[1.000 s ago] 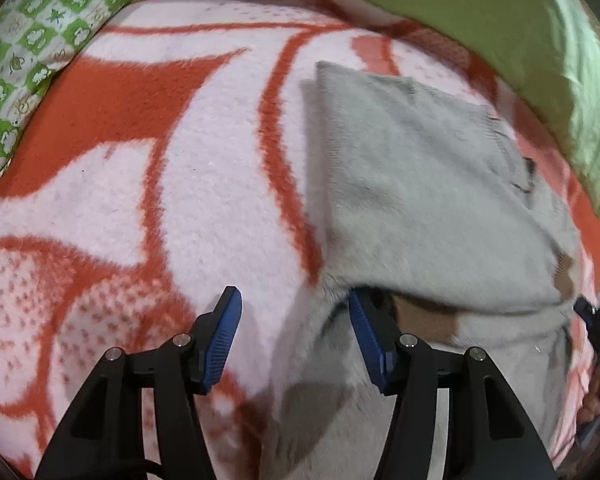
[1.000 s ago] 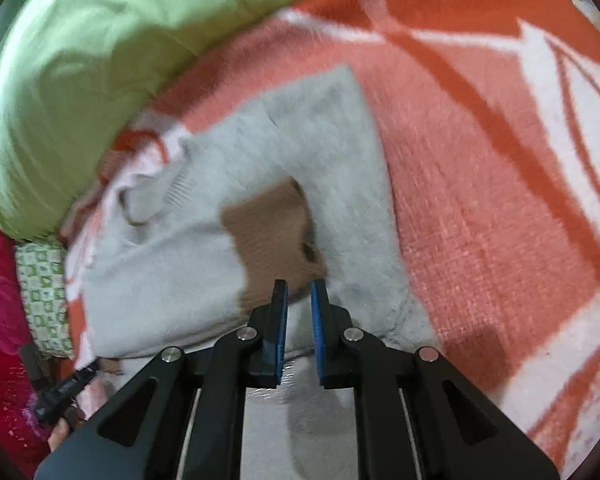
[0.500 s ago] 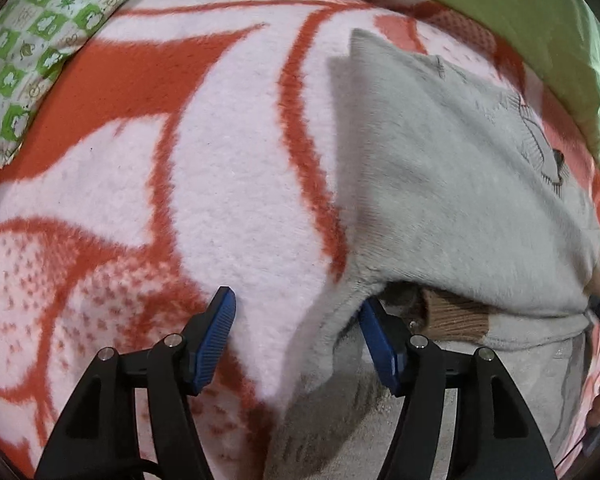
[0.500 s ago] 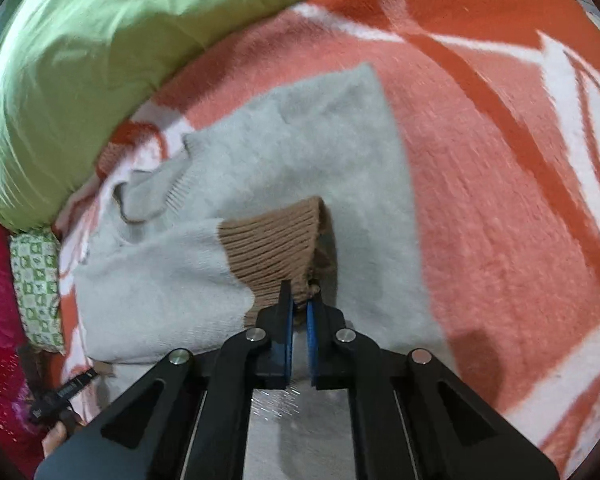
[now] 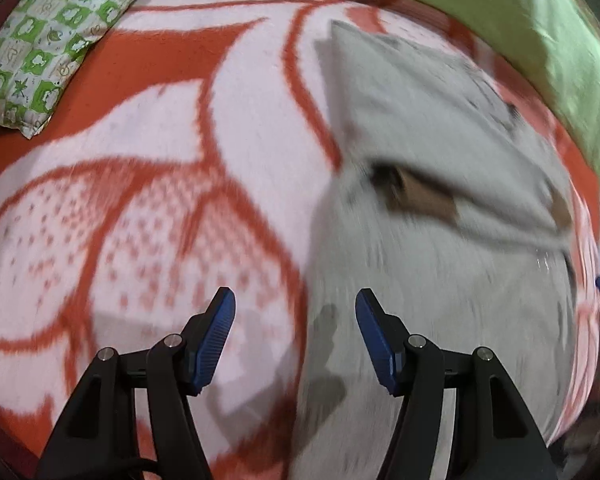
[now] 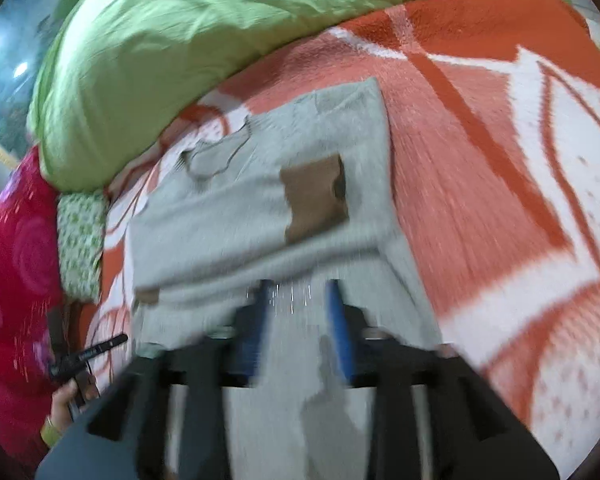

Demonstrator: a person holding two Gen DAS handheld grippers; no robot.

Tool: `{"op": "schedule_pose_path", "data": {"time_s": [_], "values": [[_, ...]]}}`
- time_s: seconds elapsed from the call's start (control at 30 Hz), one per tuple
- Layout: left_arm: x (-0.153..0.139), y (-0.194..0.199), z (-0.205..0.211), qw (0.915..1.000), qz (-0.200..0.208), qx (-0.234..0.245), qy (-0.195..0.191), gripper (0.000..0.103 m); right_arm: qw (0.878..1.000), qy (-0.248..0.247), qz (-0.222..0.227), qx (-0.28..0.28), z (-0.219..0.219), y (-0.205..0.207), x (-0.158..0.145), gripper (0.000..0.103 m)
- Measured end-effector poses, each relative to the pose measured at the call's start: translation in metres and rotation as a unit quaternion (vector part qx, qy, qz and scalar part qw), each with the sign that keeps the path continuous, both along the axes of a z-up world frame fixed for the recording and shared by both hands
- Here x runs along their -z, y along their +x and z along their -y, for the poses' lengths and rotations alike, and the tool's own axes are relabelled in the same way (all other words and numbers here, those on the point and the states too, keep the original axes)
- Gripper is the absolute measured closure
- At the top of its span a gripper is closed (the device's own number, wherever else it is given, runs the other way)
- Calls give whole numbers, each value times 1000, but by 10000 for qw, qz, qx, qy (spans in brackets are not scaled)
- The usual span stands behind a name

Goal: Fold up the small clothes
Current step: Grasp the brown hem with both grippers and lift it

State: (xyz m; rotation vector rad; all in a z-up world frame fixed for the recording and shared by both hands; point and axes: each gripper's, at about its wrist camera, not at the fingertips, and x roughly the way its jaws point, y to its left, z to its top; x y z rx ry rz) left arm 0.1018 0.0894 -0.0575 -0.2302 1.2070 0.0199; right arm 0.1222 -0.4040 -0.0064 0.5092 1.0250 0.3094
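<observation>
In the left wrist view, a soft grey knitted sweater (image 5: 440, 264) with a fuzzy nap lies on a fleecy blanket (image 5: 148, 168) patterned in orange and white, some of the white patches speckled with small orange marks. The sweater is folded over on itself, and a ribbed brown cuff (image 5: 424, 200) shows in the opening under the folded layer. The left gripper (image 5: 294, 316) hangs above the sweater's left edge with its blue ribbed pads set wide apart and nothing between them; one pad is over the blanket, the other over grey knit. A green-and-white checked pillow (image 5: 56, 36) sits at the blanket's far left corner, and a smooth lime-green cover (image 5: 540, 40) bulges along the far right edge. In the right wrist view, blurred by motion, the same sweater (image 6: 240, 220) lies near the blanket's (image 6: 500, 160) left side, its neckline toward the green cover (image 6: 180, 48) and a brown cuff (image 6: 316, 196) folded across its middle. The right gripper (image 6: 300, 304) hovers over the sweater's near part, its jaws opening; grey knit lies below the gap, and the blue pads press on nothing. At the lower left, against red flowered fabric (image 6: 12, 280), a hand (image 6: 66, 404) holds the other gripper, seen small and dark.
</observation>
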Motion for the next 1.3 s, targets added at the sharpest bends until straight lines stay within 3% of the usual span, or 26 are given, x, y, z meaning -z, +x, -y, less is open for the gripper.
{"op": "schedule_pose_path", "data": {"time_s": [0.03, 0.13, 0.37, 0.6, 0.83, 1.0, 1.03, 1.1, 1.13, 1.17, 1.2, 1.23, 1.3], "values": [[-2, -15, 3, 9998, 25, 172, 37, 40, 9999, -33, 96, -8, 2, -18, -3, 42], [-5, -59, 12, 9982, 13, 606, -38, 36, 9997, -185, 164, -74, 4, -57, -3, 42], [6, -150, 24, 9938, -121, 1042, -373, 35, 9993, -224, -304, 32, 1, -143, 17, 42], [34, -197, 22, 9886, -465, 1273, -652, 35, 9977, -407, -473, 274, -9, -211, 28, 42], [45, -203, 47, 9818, -455, 1655, -813, 36, 9962, -141, -784, 338, -15, -226, 55, 42], [53, -196, 63, 9806, -485, 1735, -769, 49, 9963, -226, -818, 162, -22, -233, 67, 42], [53, -195, 61, 9814, -493, 1669, -807, 55, 9964, -112, -828, 173, -19, -232, 67, 42], [55, -184, 59, 9827, -509, 1521, -931, 80, 9960, 105, -859, 219, -14, -233, 69, 42], [56, -183, 57, 9817, -521, 1483, -1073, 87, 9956, 181, -894, 215, -11, -231, 70, 47], [56, -181, 55, 9803, -542, 1479, -1189, 96, 9953, 194, -930, 163, -13, -229, 70, 62], [54, -179, 55, 9796, -527, 1495, -1239, 96, 9949, 209, -987, 86, -15, -228, 71, 71], [51, -179, 58, 9801, -459, 1542, -1166, 96, 9940, 219, -1074, 4, -18, -226, 73, 89], [41, -180, 60, 9811, -222, 1593, -1078, 97, 9934, 171, -1130, -125, -21, -225, 71, 94]]}}
